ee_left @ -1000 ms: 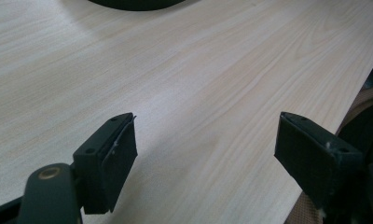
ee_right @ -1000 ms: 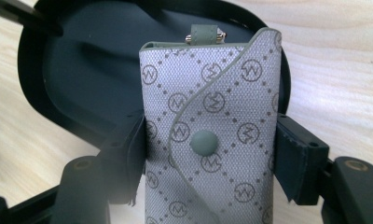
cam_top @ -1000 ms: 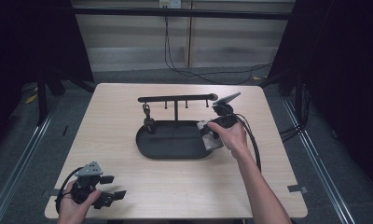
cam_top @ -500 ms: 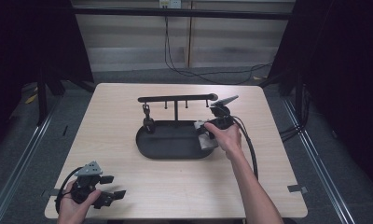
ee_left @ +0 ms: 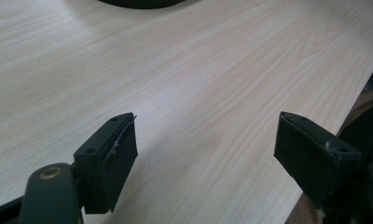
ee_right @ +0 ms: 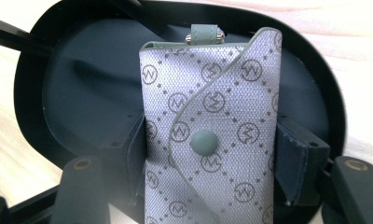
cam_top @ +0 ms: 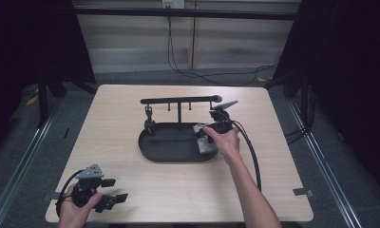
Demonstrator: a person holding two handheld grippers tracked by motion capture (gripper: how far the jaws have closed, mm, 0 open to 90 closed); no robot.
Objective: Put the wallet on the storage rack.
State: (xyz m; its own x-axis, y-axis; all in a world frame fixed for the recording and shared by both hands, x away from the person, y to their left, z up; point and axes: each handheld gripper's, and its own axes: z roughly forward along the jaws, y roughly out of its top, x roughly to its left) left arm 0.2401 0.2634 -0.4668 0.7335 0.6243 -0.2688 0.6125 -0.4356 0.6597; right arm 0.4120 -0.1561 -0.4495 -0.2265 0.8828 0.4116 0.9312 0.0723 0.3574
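- While the person leans in from the near edge of the worktop [cam_top: 131, 109], the right gripper [ee_right: 208, 161] is the busy one: its jaws are clamped on a small grey pouch [ee_right: 212, 126], one pad against each long side.
- That pouch, patterned cloth with a curved flap and a round snap, sits over the right end of a black oval tray [cam_top: 162, 147]; whether it rests on the tray floor or hangs just above it, I cannot tell.
- Gripping it by the sides leaves the flap and the small loop at its top free, which I judge is deliberate.
- Rising from the tray is a post with a crossbar [cam_top: 178, 100] carrying little hooks, and something dark already dangles from a hook near the left end [cam_top: 149, 113]. My guess is the loop suits one of the free hooks.
- Meanwhile the left gripper [cam_top: 95, 187] waits at the near left corner of the worktop, well apart from the tray, its jaws wide apart over bare wood with nothing between them.
- Parked there, it leaves the right arm a clear path.
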